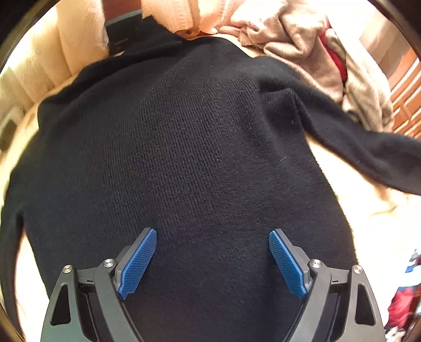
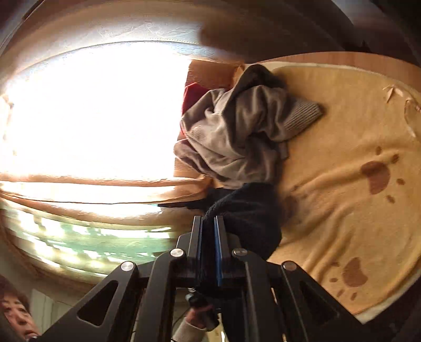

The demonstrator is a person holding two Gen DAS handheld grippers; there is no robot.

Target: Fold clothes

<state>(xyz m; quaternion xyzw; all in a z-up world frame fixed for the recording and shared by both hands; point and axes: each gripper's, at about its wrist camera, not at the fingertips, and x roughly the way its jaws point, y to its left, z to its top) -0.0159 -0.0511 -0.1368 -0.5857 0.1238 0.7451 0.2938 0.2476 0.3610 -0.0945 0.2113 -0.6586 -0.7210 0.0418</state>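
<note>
A black knit sweater (image 1: 184,136) lies spread on a cream blanket and fills the left wrist view, one sleeve (image 1: 368,147) stretching to the right. My left gripper (image 1: 212,234) is open just above the sweater's body, blue pads (image 1: 139,260) wide apart, holding nothing. In the right wrist view my right gripper (image 2: 208,221) is shut on a black knit sleeve end (image 2: 247,213), which bunches out to the right of the jaws above the yellow blanket (image 2: 342,163).
A heap of grey-beige clothes (image 2: 236,136) with a red garment (image 2: 193,97) lies beyond the right gripper; it also shows in the left wrist view (image 1: 302,44). A peach shirt (image 1: 189,18) lies past the sweater. Bright window glare at left. A person's face (image 2: 15,313) is at the lower left.
</note>
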